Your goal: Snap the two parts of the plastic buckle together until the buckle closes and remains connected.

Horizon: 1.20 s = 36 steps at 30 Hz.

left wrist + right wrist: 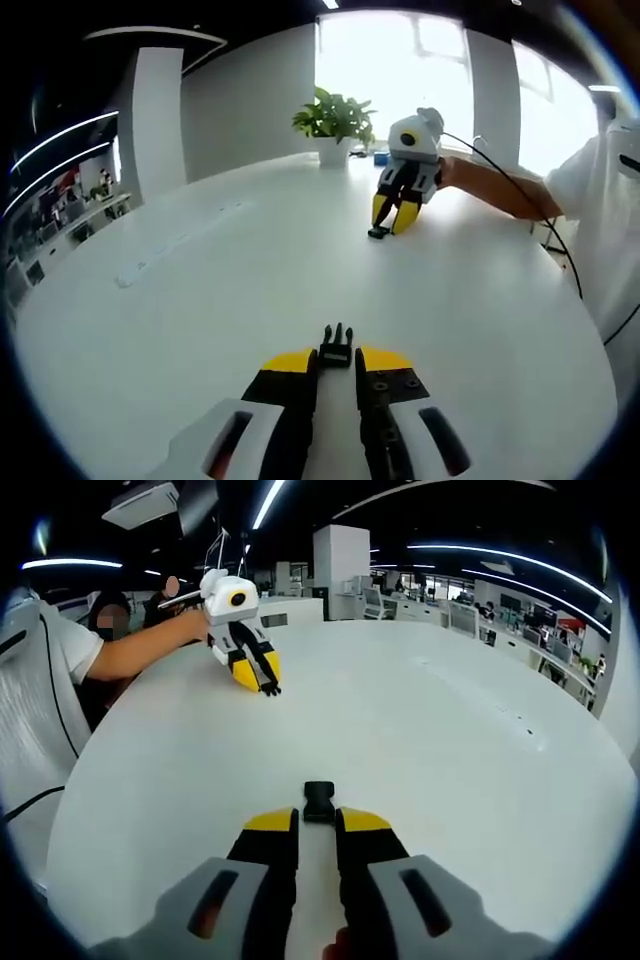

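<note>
Right now the small black pronged plastic buckle half (337,349) sits pinched at the tips of my left claw (336,360), prongs pointing straight ahead, while the black boxy socket half (319,802) is clamped in my right claw (318,820). Both hang low over the round white worktop (200,300), well apart and facing each other, so joining them means lining up their long axes.

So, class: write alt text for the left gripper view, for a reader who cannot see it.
The left gripper holds the pronged buckle half at its yellow tips over a white table. Across the table, the right gripper, held by a person's hand, pinches the other buckle half. A potted plant stands behind.
</note>
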Motion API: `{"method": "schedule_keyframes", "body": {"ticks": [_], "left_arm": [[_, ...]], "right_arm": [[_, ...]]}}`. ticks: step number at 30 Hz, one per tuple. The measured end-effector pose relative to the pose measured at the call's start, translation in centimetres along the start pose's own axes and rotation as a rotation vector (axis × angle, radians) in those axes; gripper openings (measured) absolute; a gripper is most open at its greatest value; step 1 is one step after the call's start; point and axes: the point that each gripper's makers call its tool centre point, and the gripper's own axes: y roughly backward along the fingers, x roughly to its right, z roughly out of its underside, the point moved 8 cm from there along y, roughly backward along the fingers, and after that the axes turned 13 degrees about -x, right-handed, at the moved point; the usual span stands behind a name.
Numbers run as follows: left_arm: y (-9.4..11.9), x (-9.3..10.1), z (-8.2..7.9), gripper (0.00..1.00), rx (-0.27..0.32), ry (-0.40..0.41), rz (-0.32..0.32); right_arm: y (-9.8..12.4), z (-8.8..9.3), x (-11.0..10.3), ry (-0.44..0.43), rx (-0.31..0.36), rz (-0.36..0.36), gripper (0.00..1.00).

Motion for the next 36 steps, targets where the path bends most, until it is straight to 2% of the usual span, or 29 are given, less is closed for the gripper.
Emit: {"method": "schedule_keyframes", "body": {"ticks": [21,26,36], "left_arm": [[0.03,-0.01,0.23,0.14,0.013,0.018,-0.006],[0.03,-0.02,0.21,0.14,0.013,0.015,-0.005],[0.08,0.02,0.25,0.14,0.015,0.016,-0.003]], "right_arm": [[-0.04,0.16,-0.17,-0.019,0.026,0.024,0.12],[-0.06,-0.02,-0.35,0.007,0.018,0.005,0.17],[-0.21,0.02,-0.05,0.049,0.026,-0.034,0.17]]}}
